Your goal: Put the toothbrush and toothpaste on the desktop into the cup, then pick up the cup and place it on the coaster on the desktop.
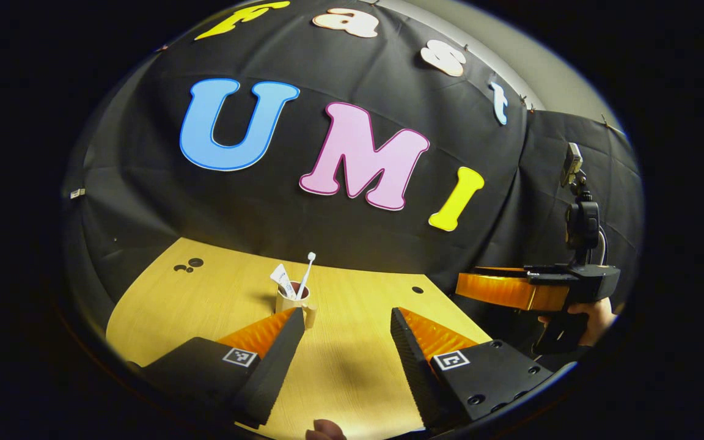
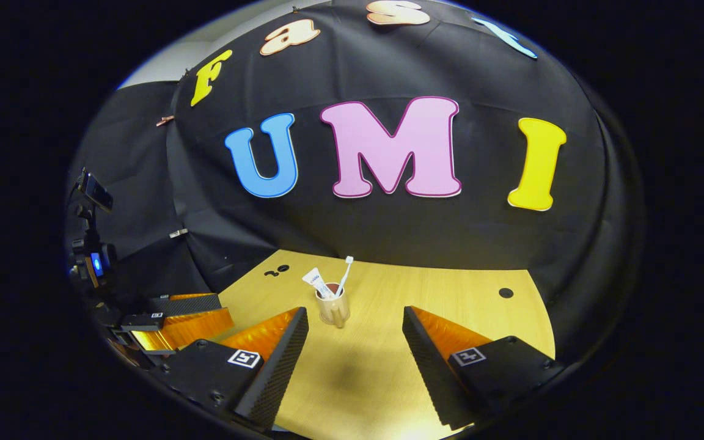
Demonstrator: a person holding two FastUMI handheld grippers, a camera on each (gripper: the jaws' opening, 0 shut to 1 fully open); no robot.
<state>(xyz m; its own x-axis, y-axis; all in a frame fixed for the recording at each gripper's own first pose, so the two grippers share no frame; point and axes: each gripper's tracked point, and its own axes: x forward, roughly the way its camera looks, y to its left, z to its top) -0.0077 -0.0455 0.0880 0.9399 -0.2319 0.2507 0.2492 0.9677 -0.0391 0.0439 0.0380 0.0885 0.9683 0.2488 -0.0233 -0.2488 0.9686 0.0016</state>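
Both tongs held level above counter [image 2: 450, 293], jaws wide, nothing gripped: left tongs [image 1: 343, 324], right tongs [image 2: 355, 324]. Cup [image 2: 332, 308] w/ toothbrush [image 2: 345, 274] + toothpaste [image 2: 315, 282] upright; coaster probably hidden under cup.

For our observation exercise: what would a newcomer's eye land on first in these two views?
Probably the cup standing alone mid-desk, with a toothbrush and toothpaste sticking out of it. Next, the open right gripper and left gripper, both held back from it above the wooden desktop.
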